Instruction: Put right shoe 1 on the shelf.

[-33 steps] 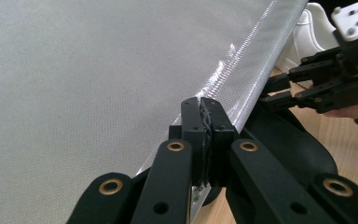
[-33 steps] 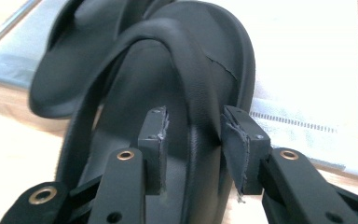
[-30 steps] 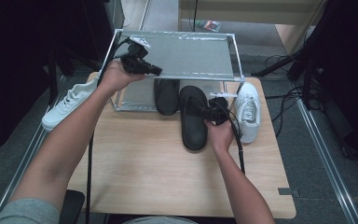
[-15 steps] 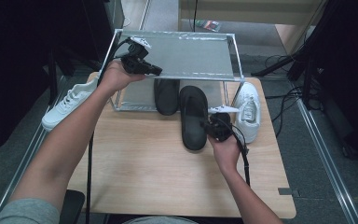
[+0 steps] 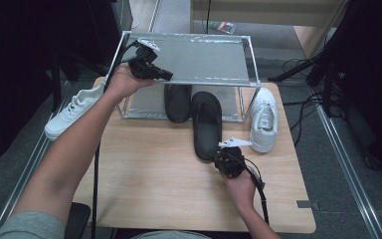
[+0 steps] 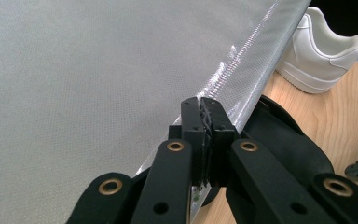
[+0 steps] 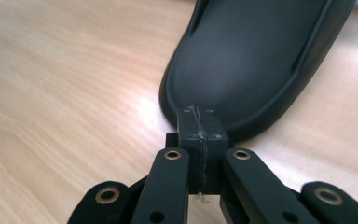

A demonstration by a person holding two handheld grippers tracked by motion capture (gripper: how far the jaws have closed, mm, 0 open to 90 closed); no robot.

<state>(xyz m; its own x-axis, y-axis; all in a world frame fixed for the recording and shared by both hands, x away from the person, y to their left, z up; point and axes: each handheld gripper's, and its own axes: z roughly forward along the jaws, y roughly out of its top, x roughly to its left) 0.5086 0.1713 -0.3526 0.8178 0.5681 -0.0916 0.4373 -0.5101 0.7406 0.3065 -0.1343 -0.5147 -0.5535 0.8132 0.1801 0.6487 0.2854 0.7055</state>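
The wooden table [image 5: 144, 189] bears a rack [image 5: 199, 59], black slippers [image 5: 206, 124] and white sneakers [image 5: 264, 119] (one overhanging).

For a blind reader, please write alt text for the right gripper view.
The shut right tongs point at the rounded end of a black slipper lying on a light wooden table, with nothing between them.
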